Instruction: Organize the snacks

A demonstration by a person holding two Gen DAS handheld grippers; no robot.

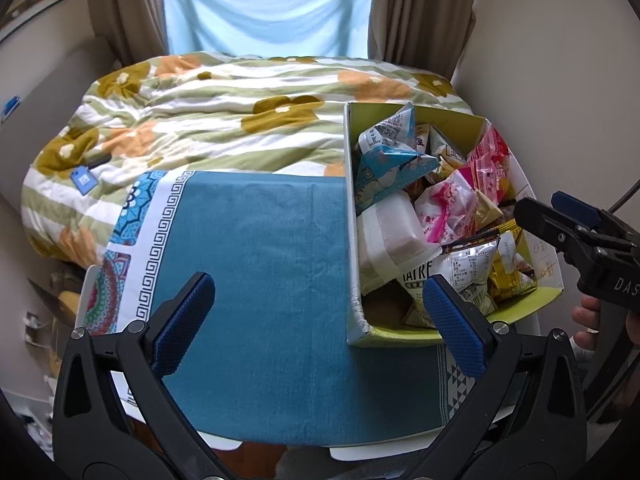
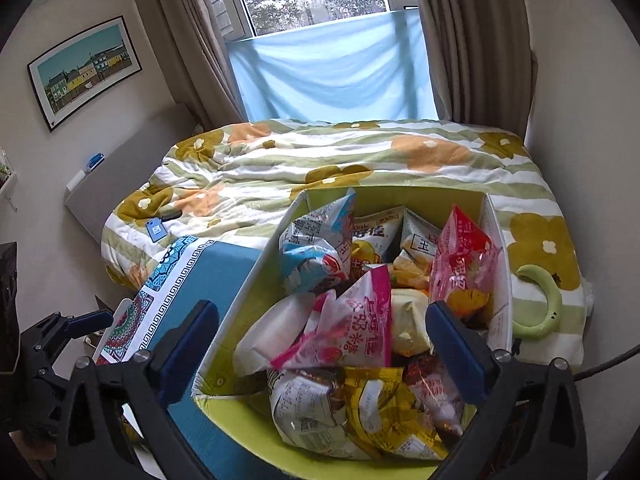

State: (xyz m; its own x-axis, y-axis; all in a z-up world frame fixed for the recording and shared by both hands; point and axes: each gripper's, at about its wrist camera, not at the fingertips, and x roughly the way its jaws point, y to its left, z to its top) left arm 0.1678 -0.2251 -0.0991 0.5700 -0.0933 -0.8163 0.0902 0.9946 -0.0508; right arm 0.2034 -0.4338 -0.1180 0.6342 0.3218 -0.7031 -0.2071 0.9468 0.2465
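A cardboard box [image 1: 351,216] with a green lining stands at the right end of the blue-clothed table [image 1: 260,264], heaped with snack packets. On the pile lie a blue packet [image 1: 394,160], a white tub [image 1: 396,220] and a pink packet [image 1: 444,208]. My left gripper [image 1: 320,320] is open above the cloth, its right finger in front of the box's near corner. My right gripper [image 2: 320,344] is open, held over the box [image 2: 240,312], with a pink packet [image 2: 360,328] and a yellow one [image 2: 384,412] below its jaws. Neither gripper holds anything.
A bed with a flowered quilt [image 1: 208,112] lies right behind the table. On it are a blue tag [image 1: 84,179] and a green ring [image 2: 540,304]. A wall stands close on the right, curtains and a window at the back.
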